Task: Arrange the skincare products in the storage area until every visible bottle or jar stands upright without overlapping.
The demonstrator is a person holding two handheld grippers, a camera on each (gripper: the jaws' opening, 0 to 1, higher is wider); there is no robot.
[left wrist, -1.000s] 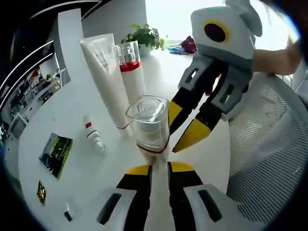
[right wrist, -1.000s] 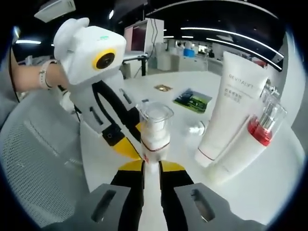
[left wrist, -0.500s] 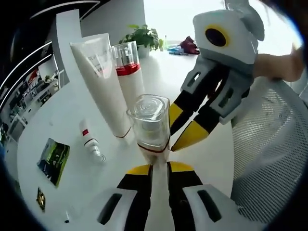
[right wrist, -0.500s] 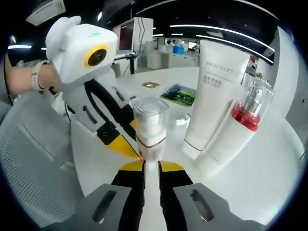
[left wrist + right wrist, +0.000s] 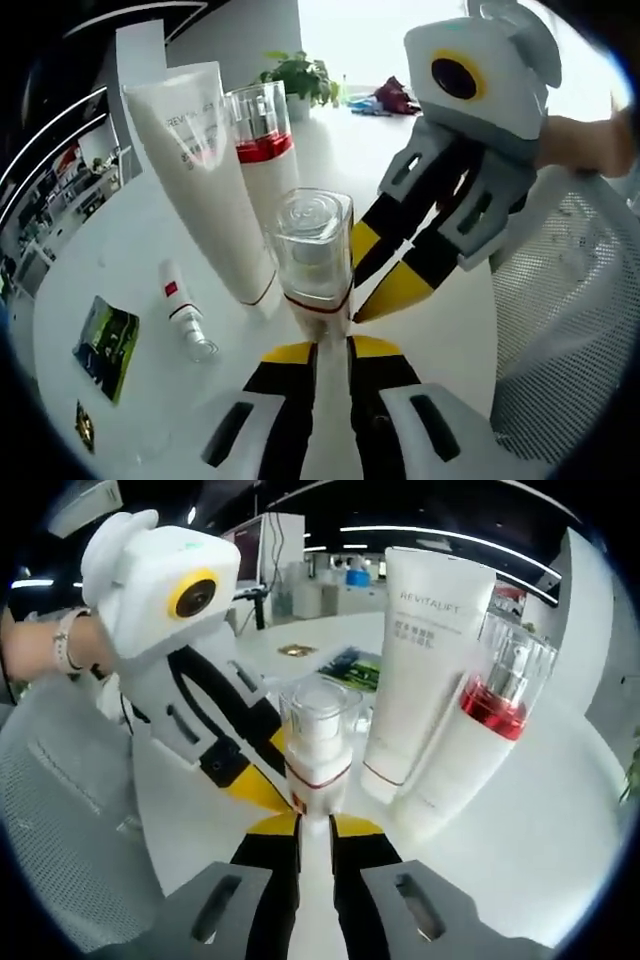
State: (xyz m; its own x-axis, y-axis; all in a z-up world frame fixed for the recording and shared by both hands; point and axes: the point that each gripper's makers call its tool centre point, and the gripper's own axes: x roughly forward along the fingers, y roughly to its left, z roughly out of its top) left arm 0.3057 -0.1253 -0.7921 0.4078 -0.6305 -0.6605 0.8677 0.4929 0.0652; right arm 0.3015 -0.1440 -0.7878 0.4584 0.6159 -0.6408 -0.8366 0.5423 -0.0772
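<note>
Left gripper view: both claws [image 5: 331, 345] [image 5: 315, 823] clamp one pump bottle [image 5: 313, 262]; beside it, one tube [image 5: 205, 170].

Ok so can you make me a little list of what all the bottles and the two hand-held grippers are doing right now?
held bottle: clear-capped pump bottle, upright, clamped from opposite sides by both grippers
left hand-held gripper: shut on the bottle's base
right hand-held gripper: shut on the same base
white tube: standing on its cap on the white table
red-banded bottle: upright, right beside the tube
small sample bottle: lying on its side
leaflet: flat on the table
mesh chair: at the table's edge
</note>
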